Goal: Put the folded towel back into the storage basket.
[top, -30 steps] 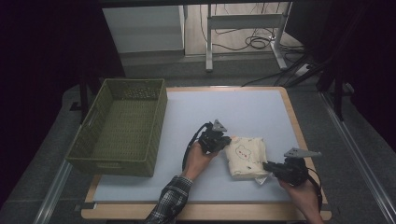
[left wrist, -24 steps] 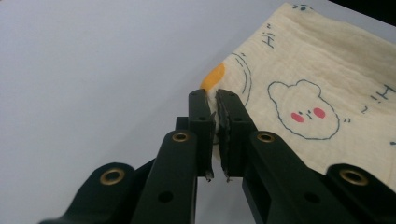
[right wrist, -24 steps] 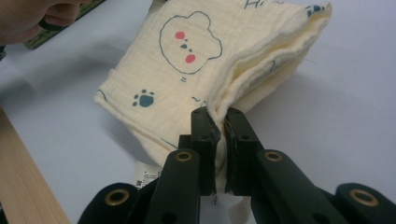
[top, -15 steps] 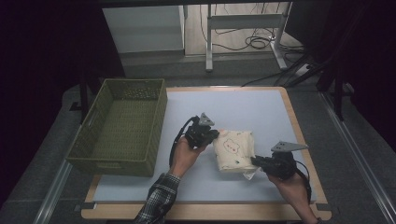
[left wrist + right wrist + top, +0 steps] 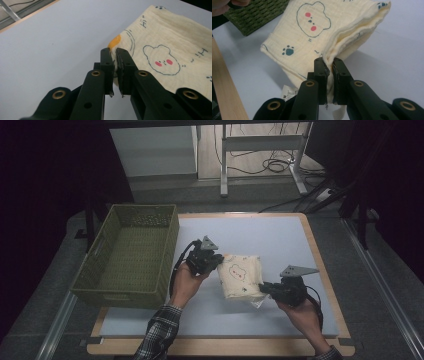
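Observation:
A folded cream cloth [image 5: 241, 276] with printed bear faces and paw marks hangs between both grippers, lifted off the pale table. My left gripper [image 5: 216, 259] is shut on the cloth's left edge; in the left gripper view the cloth [image 5: 165, 47] is pinched between the jaws at my left gripper [image 5: 114, 52]. My right gripper [image 5: 264, 289] is shut on the lower right corner, where the folded layers of the cloth [image 5: 317, 32] bunch between the jaws at my right gripper [image 5: 328, 62]. A white label [image 5: 290, 92] dangles under that corner.
A green woven basket [image 5: 131, 254] stands at the table's left side, just left of my left hand. The table [image 5: 270, 232] has a wooden rim. Beyond the far edge are a metal stand [image 5: 260, 150] and cables on the floor.
Both grippers have carried the cloth leftward and up, nearer the basket. The cloth now hangs off the table between them. Both grips are unchanged.

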Demonstrator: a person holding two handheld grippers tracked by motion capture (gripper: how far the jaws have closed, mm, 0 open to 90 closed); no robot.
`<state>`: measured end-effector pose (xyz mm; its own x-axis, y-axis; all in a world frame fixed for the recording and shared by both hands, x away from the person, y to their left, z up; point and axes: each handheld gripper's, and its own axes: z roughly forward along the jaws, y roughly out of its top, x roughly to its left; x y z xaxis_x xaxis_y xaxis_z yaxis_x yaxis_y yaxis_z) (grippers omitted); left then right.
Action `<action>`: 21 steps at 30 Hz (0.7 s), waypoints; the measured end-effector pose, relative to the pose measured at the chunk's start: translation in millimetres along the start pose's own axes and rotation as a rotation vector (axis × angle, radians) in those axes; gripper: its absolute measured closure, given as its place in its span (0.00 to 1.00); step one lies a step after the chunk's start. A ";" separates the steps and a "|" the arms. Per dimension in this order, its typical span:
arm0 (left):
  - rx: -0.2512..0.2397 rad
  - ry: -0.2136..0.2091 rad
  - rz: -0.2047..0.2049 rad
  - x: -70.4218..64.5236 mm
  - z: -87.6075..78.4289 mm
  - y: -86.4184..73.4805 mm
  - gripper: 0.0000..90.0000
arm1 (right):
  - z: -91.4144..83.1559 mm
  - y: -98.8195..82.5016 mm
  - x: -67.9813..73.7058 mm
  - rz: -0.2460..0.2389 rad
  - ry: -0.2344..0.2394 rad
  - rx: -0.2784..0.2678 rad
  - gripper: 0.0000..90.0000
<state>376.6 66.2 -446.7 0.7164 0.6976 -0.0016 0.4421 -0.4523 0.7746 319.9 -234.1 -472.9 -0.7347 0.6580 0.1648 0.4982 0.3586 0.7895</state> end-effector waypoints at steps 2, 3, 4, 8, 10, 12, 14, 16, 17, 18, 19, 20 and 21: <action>0.001 0.006 -0.005 2.6 -3.7 0.2 0.94 | 2.3 4.3 1.5 -0.004 0.005 -0.003 0.92; 0.005 0.012 -0.006 3.9 -5.5 0.4 0.94 | 3.8 6.5 2.4 -0.006 0.008 -0.005 0.92; 0.008 0.020 -0.007 5.1 -7.5 0.6 0.94 | 5.0 9.0 3.1 -0.012 0.007 -0.004 0.92; 0.009 0.043 -0.010 11.2 -16.8 0.6 0.94 | 11.2 19.0 7.0 -0.025 0.021 -0.007 0.92; 0.016 0.054 -0.008 15.2 -22.2 0.8 0.94 | 15.0 24.3 9.3 -0.033 0.026 -0.008 0.92; 0.013 0.066 -0.013 18.8 -27.3 0.8 0.94 | 18.8 29.5 11.7 -0.040 0.032 -0.009 0.92; 0.015 0.079 -0.012 22.4 -32.8 0.9 0.94 | 23.0 34.5 14.6 -0.044 0.037 -0.008 0.92; 0.015 0.093 -0.014 26.1 -38.0 0.9 0.94 | 27.3 39.7 17.8 -0.053 0.044 -0.005 0.92; 0.016 0.099 -0.015 28.0 -40.7 0.8 0.94 | 31.5 45.2 21.2 -0.061 0.050 -0.006 0.92; 0.014 0.107 -0.018 29.9 -43.3 0.5 0.94 | 31.5 45.2 21.2 -0.061 0.050 -0.006 0.92; 0.013 0.112 -0.021 32.1 -46.2 0.1 0.94 | 33.6 48.0 22.7 -0.068 0.052 -0.006 0.92; 0.012 0.116 -0.024 34.3 -49.0 -0.5 0.94 | 35.4 50.9 24.5 -0.070 0.056 -0.007 0.92; 0.010 0.121 -0.026 36.5 -51.7 -1.2 0.94 | 37.2 53.6 26.6 -0.071 0.060 -0.007 0.92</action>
<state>374.3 120.9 -415.0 0.6341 0.7713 0.0552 0.4657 -0.4378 0.7691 344.2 -172.7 -448.2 -0.7941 0.5906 0.1431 0.4410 0.3980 0.8045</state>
